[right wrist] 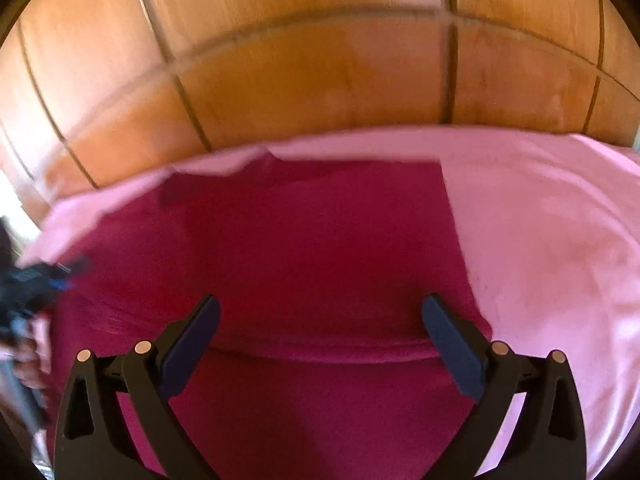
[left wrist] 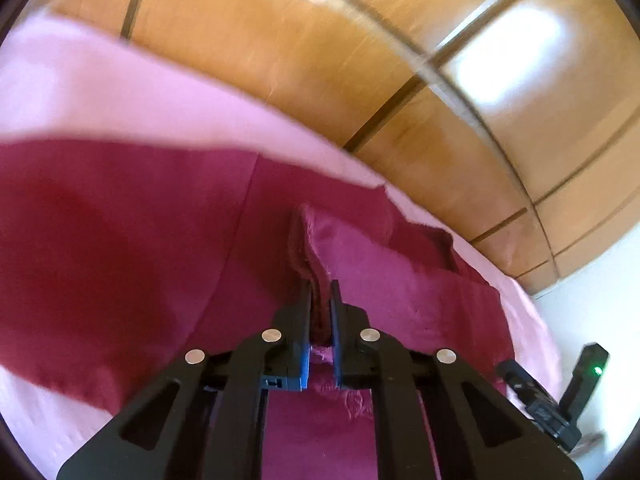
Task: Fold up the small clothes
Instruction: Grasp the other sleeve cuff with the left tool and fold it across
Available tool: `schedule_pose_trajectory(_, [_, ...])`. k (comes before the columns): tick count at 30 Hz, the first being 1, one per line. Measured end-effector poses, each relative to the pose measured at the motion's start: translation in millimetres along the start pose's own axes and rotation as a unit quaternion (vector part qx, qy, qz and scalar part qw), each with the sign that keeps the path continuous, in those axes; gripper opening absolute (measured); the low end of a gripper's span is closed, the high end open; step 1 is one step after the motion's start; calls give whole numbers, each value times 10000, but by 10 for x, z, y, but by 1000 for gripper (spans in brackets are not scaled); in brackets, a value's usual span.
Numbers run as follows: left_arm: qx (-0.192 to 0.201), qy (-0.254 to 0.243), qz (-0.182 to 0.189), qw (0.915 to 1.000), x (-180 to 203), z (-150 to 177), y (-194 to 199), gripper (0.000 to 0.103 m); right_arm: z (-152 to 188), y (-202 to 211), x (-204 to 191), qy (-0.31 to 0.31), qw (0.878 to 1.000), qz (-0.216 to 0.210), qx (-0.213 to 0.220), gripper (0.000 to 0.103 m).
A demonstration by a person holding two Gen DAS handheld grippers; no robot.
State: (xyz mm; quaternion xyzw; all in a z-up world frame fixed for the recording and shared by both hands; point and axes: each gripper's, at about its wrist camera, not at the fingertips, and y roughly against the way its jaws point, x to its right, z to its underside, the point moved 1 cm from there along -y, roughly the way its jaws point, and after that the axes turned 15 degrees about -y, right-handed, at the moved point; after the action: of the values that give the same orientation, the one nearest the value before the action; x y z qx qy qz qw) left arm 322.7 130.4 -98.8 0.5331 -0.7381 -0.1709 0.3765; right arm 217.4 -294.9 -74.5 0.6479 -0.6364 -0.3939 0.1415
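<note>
left gripper: we see it clamped on a raised fold of the maroon garment, lower centre of the left wrist frame; cloth bunches up between the two fingers and stands above their tips.
right gripper: fingers spread wide apart, nothing between them, lower centre of the right wrist frame; we see it over the garment, contact unclear.
maroon garment: spread across the middle and bottom of both frames, lying on the pink sheet; in the right wrist frame a soft crease runs across it just behind the fingertips.
pink sheet: shows around the garment, left and upper band in the left wrist frame, right side and upper band in the right wrist frame.
wooden panels: orange-brown with dark seams, top of both frames, behind the sheet.
other gripper: we see the right one at lower right of the left wrist frame, green light on it; the left one shows blurred at the left edge of the right wrist frame.
blur: both frames smeared, fine detail unclear.
</note>
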Motion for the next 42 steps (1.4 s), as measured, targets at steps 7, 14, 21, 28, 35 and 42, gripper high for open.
schedule_pose_trajectory(7, [-258, -401, -792, 9957, 82, 168, -160, 9, 202, -70, -53, 416, 9974, 466, 351, 101])
schedule_pose_trajectory(14, [557, -687, -1353, 9868, 374, 185, 311, 40, 156, -67, -103, 400, 9972, 503, 386, 101])
schedule_pose_trajectory(21, [369, -1261, -949, 9868, 791, 11, -24, 67, 152, -91, -151, 435, 9968, 555, 386, 101])
schedule_pose_trajectory(28, [-265, -1063, -1083, 9881, 547, 61, -526, 67, 147, -105, -158, 453, 9966, 571, 378, 101])
schedule_pose_trajectory(35, [-128, -915, -1051, 9902, 512, 82, -322, 69, 148, -133, -157, 445, 9965, 582, 401, 101])
schedule_pose_trajectory(42, [172, -114, -1173, 9929, 76, 325, 395, 88, 135, -130, -175, 459, 9963, 609, 393, 101])
